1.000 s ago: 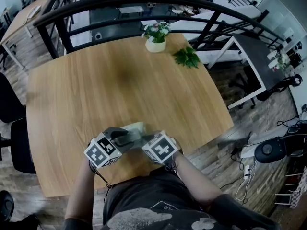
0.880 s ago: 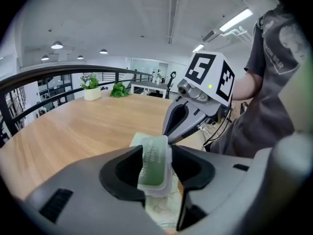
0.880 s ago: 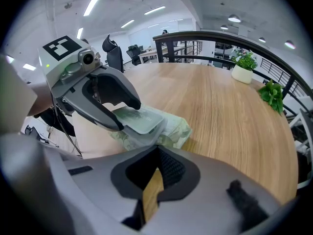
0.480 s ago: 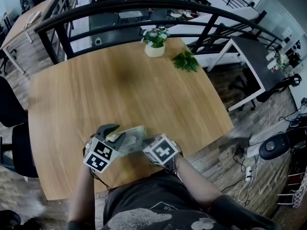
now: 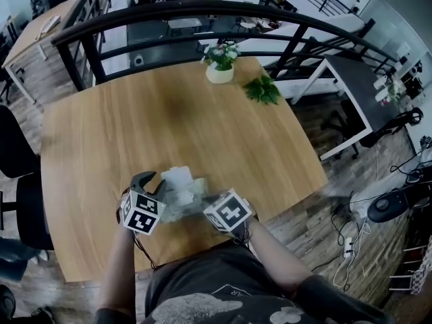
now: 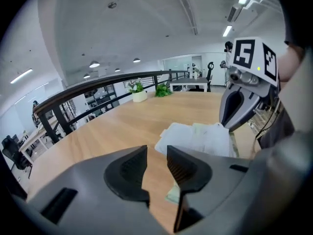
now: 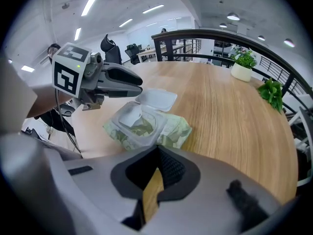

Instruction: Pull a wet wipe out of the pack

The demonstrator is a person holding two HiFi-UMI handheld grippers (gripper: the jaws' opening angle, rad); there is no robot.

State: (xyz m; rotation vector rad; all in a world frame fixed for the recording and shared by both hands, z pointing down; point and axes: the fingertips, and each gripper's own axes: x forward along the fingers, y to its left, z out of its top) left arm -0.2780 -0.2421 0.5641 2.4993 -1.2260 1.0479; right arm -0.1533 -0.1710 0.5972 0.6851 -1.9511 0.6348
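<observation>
A soft green wet wipe pack (image 5: 192, 196) (image 7: 168, 129) lies near the table's front edge. Its white lid (image 5: 177, 177) (image 7: 157, 100) stands flipped open, and a wipe (image 7: 138, 126) shows in the opening. My right gripper (image 5: 204, 200) (image 7: 157, 148) is at the pack's near edge, its jaws shut on the wrapper there. My left gripper (image 5: 147, 181) (image 6: 155, 153) is just left of the pack. Its jaws have just been closing; a narrow gap is left with nothing in it. The left gripper view looks over the lid (image 6: 178, 136) to the right gripper (image 6: 230, 121).
The wooden table (image 5: 135, 120) carries a potted plant (image 5: 221, 63) and a green sprig (image 5: 262, 90) at its far edge. A black railing (image 5: 202, 9) runs behind it. Dark chairs (image 5: 13, 154) stand at the left and a white desk (image 5: 358, 93) at the right.
The pack's lid has swung open. My left gripper has come off the pack, moved left and turned. The right gripper has stayed put.
</observation>
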